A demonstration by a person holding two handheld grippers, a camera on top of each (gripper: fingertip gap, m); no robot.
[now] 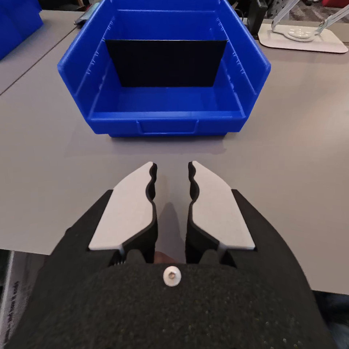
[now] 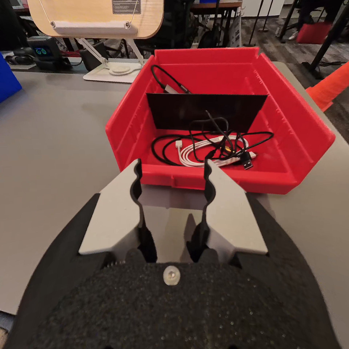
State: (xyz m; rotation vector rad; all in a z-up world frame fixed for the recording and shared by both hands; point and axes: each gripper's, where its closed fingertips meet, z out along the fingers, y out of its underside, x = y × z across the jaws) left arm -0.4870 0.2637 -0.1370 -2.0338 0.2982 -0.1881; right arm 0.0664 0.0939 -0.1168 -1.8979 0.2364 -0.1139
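My left gripper, jaws apart and empty, hovers over the grey table, facing the blue bin with its black divider. My right gripper, open and empty, sits at the red bin's front lip; black and white cables lie tangled inside, another cable, partly hidden, behind its divider.

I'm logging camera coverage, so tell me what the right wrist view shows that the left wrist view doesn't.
Only the right wrist view: a red bin with a black divider, a white cable and black cables in front of it, another black cable behind it, and an orange cone.

Only the left wrist view: a blue bin, its visible near compartment empty.

Both: a grey table, an open, empty gripper.
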